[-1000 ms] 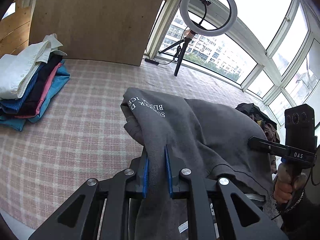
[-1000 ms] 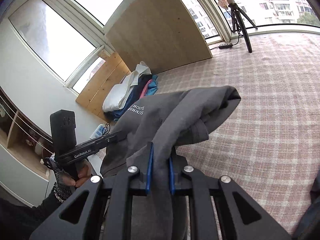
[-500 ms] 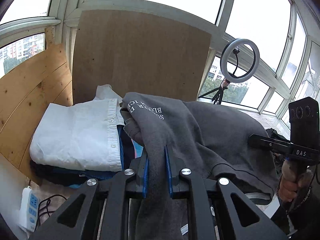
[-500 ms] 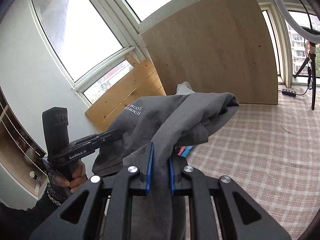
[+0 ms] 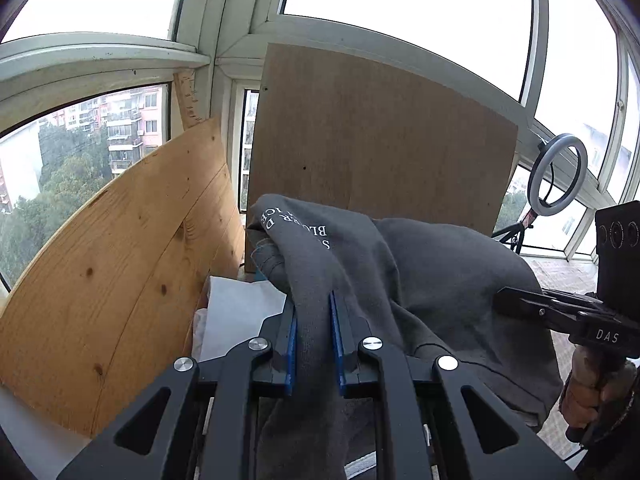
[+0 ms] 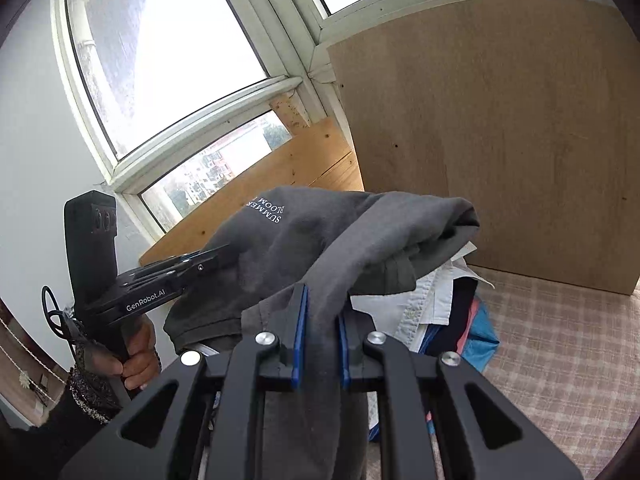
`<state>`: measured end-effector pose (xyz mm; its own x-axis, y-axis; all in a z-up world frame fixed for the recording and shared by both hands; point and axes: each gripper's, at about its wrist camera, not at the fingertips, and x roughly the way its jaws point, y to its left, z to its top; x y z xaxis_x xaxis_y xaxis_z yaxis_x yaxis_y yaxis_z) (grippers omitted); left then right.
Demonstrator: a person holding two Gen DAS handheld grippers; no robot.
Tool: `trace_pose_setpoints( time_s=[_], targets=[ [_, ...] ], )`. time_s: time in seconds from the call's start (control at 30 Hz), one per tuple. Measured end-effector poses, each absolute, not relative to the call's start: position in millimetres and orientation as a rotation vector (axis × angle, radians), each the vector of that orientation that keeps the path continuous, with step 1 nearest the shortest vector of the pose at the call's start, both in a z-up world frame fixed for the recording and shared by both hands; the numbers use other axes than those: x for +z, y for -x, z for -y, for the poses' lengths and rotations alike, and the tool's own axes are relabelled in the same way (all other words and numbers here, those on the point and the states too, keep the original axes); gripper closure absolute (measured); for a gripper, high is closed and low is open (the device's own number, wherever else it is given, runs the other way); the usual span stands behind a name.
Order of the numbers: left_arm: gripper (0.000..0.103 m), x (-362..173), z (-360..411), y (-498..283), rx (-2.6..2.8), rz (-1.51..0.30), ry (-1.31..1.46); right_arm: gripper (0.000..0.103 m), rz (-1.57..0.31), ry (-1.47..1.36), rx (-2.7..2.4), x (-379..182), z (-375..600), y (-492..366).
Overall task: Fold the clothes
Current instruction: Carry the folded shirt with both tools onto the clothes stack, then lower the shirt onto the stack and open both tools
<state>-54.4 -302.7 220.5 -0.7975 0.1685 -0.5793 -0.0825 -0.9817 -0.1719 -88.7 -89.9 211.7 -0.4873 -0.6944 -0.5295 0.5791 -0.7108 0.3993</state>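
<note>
While the folded grey cotton sweatshirt with white lettering [image 5: 420,264] hangs above the stack of folded clothes [image 6: 444,312], left gripper [image 5: 314,312] and right gripper [image 6: 320,304] each pinch its fabric. It hides most of the stack, and its lettering is partly folded under.

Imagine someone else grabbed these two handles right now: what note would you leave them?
Left gripper: shut on the folded grey sweatshirt.
Right gripper: shut on the same sweatshirt, so it hangs between both.
The stack of folded clothes, white shirt on top, sits just below by the wooden boards.
Done: sweatshirt appears folded.
Left: lower it onto the stack, open both grippers.
</note>
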Motion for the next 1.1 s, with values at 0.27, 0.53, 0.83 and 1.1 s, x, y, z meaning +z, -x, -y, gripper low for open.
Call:
trace_pose_setpoints(
  time_s=[0.27, 0.53, 0.83, 1.1],
  targets=[
    [0.087, 157.1, 330.9, 96.0, 3.027, 0.089, 1.283, 0.085, 0.171, -1.220, -2.185, 130.7, 88.8, 130.7],
    [0.087, 158.5, 289.5, 101.8, 2.684, 0.172, 1.135, 0.084, 0.129, -1.145, -2.213, 143.7, 114.7, 174.3],
    [0.088, 100.1, 275.2, 87.1, 2.560, 0.039, 1.322, 0.084, 0.025, -1.273, -2.242, 100.9, 133.1, 229.6],
    [0.080, 124.2, 292.3, 53.6, 2.703, 0.138, 1.306, 0.073, 0.087, -1.136, -2.229, 145.4, 108.6, 152.8]
  ],
)
